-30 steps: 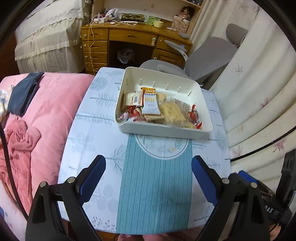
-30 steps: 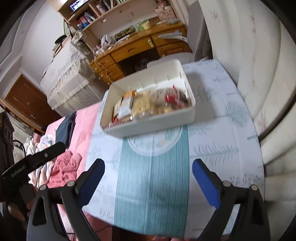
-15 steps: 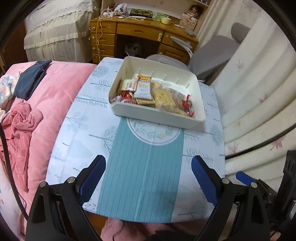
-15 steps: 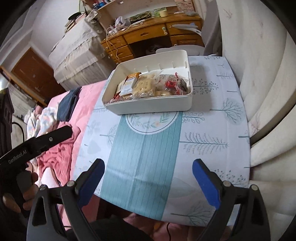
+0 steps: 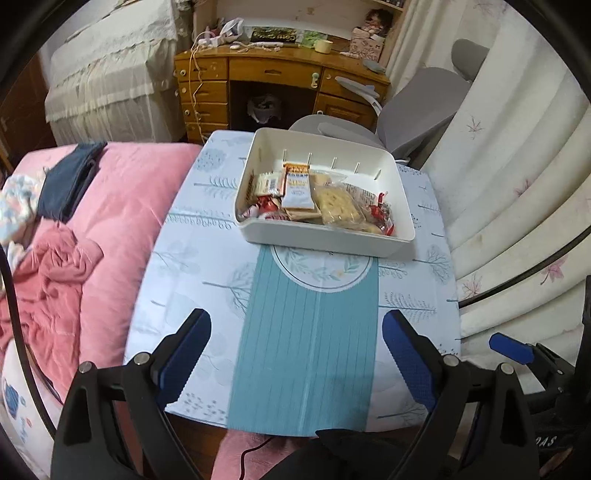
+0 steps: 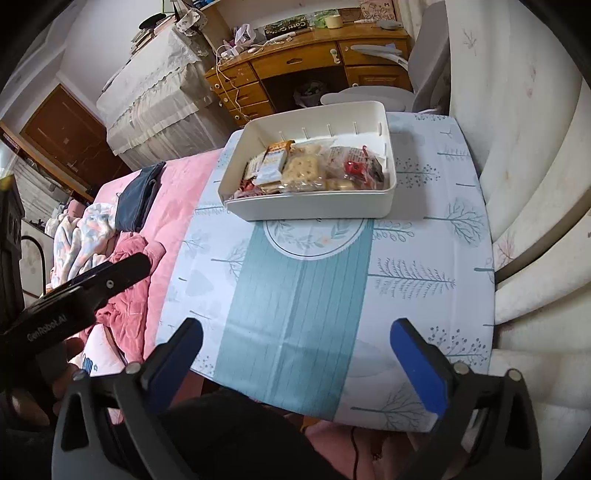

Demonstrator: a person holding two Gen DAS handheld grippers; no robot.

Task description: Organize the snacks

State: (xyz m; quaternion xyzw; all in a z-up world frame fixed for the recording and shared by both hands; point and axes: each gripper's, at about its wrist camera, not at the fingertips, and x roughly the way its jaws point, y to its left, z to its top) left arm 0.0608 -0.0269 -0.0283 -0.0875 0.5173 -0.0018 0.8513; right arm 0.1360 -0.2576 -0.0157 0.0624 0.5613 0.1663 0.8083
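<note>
White plastic tray [image 5: 325, 242] holds every snack packet [image 5: 297, 186]; both claws, left [image 5: 295, 354] and right [image 6: 295, 354], gape empty, right just widened—withdraw without nudging it.

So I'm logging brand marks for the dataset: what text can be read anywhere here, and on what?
"GenRobot.AI": white print on the black left gripper body, seen in the right wrist view.
Gold lettering on the dark box on the wooden desk: too blurred.
Print on the snack packets in the white plastic tray: too small.
</note>
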